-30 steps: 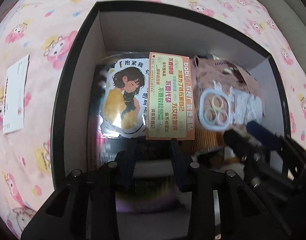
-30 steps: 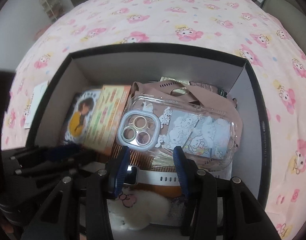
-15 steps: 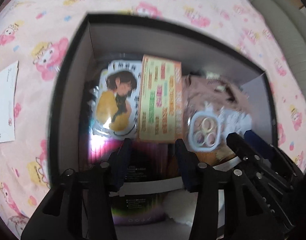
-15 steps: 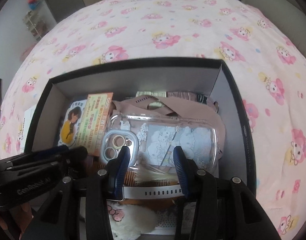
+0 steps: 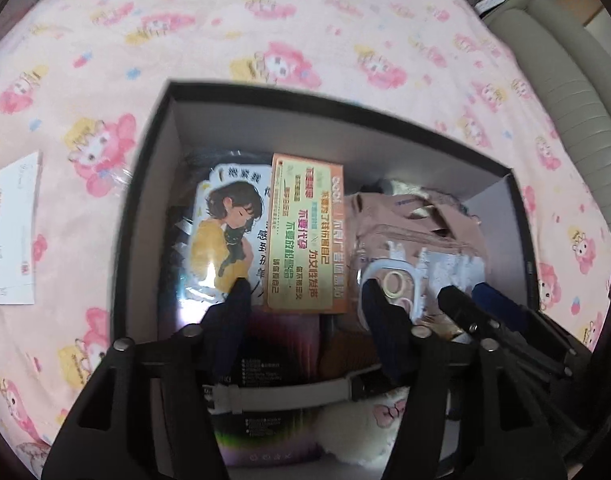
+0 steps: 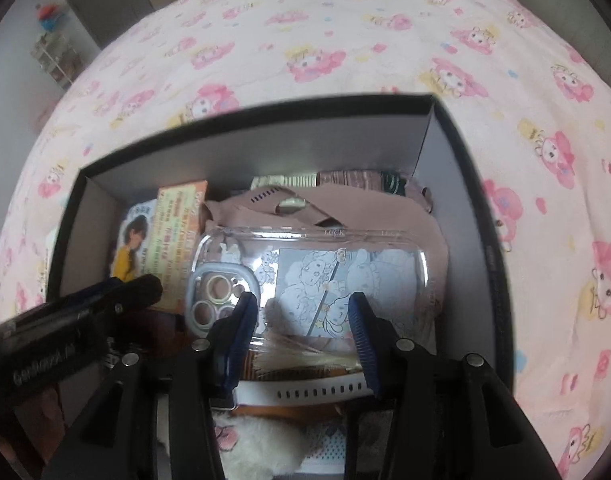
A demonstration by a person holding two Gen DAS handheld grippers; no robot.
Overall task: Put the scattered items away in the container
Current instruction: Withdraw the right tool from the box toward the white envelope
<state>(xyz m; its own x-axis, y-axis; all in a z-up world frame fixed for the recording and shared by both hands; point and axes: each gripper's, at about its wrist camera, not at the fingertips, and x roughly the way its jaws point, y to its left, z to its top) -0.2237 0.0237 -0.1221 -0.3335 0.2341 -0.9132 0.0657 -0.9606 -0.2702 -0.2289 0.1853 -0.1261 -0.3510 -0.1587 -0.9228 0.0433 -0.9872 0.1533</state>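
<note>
Grippers hovering over black box [image 5: 145, 216] on pink cartoon-print bedding [image 5: 265, 40]. Left gripper [image 5: 305, 300] opening its jaws wide, gripping nothing, hanging above orange card [image 5: 305, 236] and girl-print sticker [image 5: 229, 232]. Right gripper [image 6: 303, 312] likewise opening, pinching nothing, hanging over clear phone case [image 6: 325, 256] lying on brown bag [image 6: 265, 208]. Also sitting inside the box: white watch strap [image 6: 313, 392], fluffy white toy [image 6: 257, 452]. White paper slip [image 5: 15, 232] lying outside, well apart from the box.
</note>
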